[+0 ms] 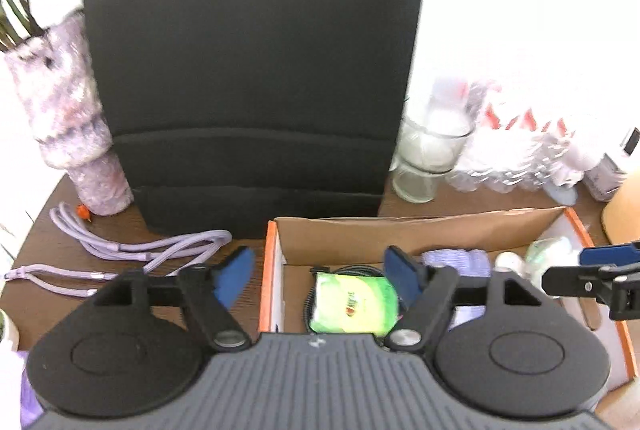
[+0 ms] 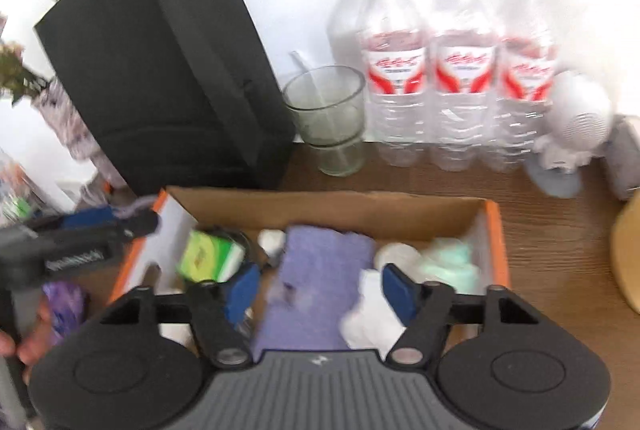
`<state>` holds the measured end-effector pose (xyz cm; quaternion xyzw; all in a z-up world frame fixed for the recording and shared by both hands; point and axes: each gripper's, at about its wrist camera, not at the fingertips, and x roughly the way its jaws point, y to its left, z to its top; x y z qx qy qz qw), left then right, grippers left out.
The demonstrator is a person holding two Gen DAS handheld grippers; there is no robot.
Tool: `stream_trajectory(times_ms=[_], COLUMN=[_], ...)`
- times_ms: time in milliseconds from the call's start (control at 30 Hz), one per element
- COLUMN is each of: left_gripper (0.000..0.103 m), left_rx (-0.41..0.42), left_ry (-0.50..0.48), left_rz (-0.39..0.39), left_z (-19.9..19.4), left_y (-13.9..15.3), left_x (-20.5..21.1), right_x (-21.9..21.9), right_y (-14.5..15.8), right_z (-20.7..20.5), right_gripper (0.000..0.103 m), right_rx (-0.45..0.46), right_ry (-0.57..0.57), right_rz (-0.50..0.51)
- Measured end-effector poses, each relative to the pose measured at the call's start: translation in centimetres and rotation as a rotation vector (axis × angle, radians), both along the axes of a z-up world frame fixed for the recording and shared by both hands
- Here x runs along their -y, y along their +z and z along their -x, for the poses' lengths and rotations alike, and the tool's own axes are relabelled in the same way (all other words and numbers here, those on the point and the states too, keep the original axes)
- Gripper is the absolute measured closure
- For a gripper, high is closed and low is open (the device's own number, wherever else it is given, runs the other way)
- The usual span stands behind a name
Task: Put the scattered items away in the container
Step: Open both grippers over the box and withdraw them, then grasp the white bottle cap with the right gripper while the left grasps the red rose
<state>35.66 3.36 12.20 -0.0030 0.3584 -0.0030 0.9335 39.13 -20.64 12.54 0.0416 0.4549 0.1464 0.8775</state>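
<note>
While the lilac cord [image 1: 132,250] lies on the table left of the cardboard box [image 1: 276,262], the left gripper [image 1: 320,276] hangs wide open, empty, over the box's left wall; the right gripper [image 2: 318,288] gapes empty above the box's contents.

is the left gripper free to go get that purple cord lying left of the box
Probably yes. The left gripper is open and holds nothing, and the purple cord lies bare on the table outside the cardboard box, with nothing on top of it.
</note>
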Motion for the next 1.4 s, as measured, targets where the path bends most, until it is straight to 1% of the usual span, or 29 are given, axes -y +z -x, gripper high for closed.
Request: stream_trajectory(times_ms=[33,67,100,133,167,200,233,267,300,333,400,433,467,533,567,633,733,767,800,867,900,933,967,1033,1100,1167,1267,1333,1400], left_gripper=[0.024,0.022,0.02,0.015,0.007,0.004,0.004,0.004,0.004,0.004,0.004,0.004,0.004,0.005,0.005,0.009,0.013,0.014,0.015,0.017,0.017,0.017,0.017,0.016,0.016,0.016,0.016,0.015,0.015], left_rx=[0.046,0.114,0.198,0.286,0.372,0.449,0.504,0.544,0.571,0.582,0.558,0.534,0.512,0.501,0.504,0.484,0.416,0.391,0.364,0.324,0.314,0.311,0.309,0.3,0.279,0.26,0.231,0.208,0.167], left_ry=[0.0,0.004,0.004,0.004,0.006,0.013,0.024,0.032,0.036,0.037,0.039,0.042,0.044,0.025,0.023,0.017,-0.045,-0.073,-0.106,-0.169,-0.205,-0.24,-0.281,-0.358,-0.428,-0.488,-0.569,-0.596,-0.583], left_rz=[-0.021,-0.049,-0.069,-0.076,-0.07,-0.052,-0.036,-0.025,-0.02,-0.021,-0.027,-0.028,-0.022,-0.002,0.005,0.015,0.065,0.074,0.074,0.059,0.052,0.051,0.054,0.07,0.077,0.062,0.043,0.028,-0.007], left_z=[1.2,2.9,4.9,6.9,9.1,11.0,12.6,13.9,15.1,15.9,17.1,17.8,18.6,20.7,22.0,24.1,25.7,25.9,26.0,26.5,26.8,27.0,27.3,27.7,27.7,27.5,26.8,26.0,25.0], left_y=[0.3,0.6,0.9,1.0,0.8,0.5,0.3,0.1,-0.2,-0.4,-0.9,-1.0,-1.3,-2.5,-3.3,-4.8,-7.2,-7.7,-8.3,-9.3,-9.7,-9.9,-10.0,-10.3,-10.6,-11.0,-11.5,-11.8,-12.4], left_x=[0.7,1.3,1.8,2.3,2.7,3.0,3.3,3.6,4.0,4.3,4.8,4.9,4.9,4.6,4.3,3.6,3.8,4.2,4.8,6.3,6.9,7.5,8.1,9.3,10.7,12.4,15.2,16.9,18.6], right_x=[0.3,0.8,1.0,1.4,1.2,1.5,1.4,1.3,1.0,0.8,0.7,0.8,1.0,2.0,2.7,3.7,3.8,3.6,3.4,2.9,2.8,2.7,2.8,3.4,4.0,4.9,7.0,8.2,9.0], right_y=[0.3,0.3,0.5,0.7,0.8,1.0,1.1,1.0,0.7,0.4,0.0,-0.1,-0.3,-0.7,-1.5,-3.3,-7.0,-8.0,-8.8,-10.0,-10.5,-10.8,-11.0,-11.1,-10.7,-10.0,-9.2,-9.2,-9.4], right_z=[1.0,2.0,3.2,4.3,5.5,7.1,9.0,10.9,12.6,13.7,15.1,15.8,16.7,19.0,20.3,22.5,23.8,23.5,23.0,21.4,20.9,20.4,20.3,20.3,21.0,22.0,23.3,24.1,24.6], right_gripper=[0.024,0.023,0.024,0.024,0.024,0.024,0.024,0.024,0.024,0.024,0.026,0.027,0.031,0.032,0.031,0.031,0.032,0.034,0.042,0.052,0.058,0.06,0.064,0.065,0.065,0.065,0.065,0.065,0.065], right_rx=[0.025,0.05,0.077,0.115,0.177,0.27,0.376,0.486,0.566,0.593,0.575,0.568,0.569,0.558,0.534,0.491,0.419,0.396,0.37,0.322,0.306,0.297,0.296,0.299,0.315,0.349,0.392,0.425,0.46], right_ry=[-0.006,-0.014,-0.023,-0.031,-0.034,-0.031,-0.014,0.009,0.031,0.049,0.052,0.039,0.016,-0.021,-0.03,-0.003,-0.003,0.0,0.002,-0.003,-0.011,-0.028,-0.04,-0.043,-0.06,-0.095,-0.167,-0.205,-0.227], right_rz=[0.033,0.061,0.084,0.094,0.094,0.083,0.079,0.09,0.106,0.115,0.103,0.102,0.101,0.075,0.041,-0.002,0.025,0.029,0.027,0.025,0.028,0.029,0.02,-0.025,-0.037,-0.046,-0.106,-0.153,-0.178])
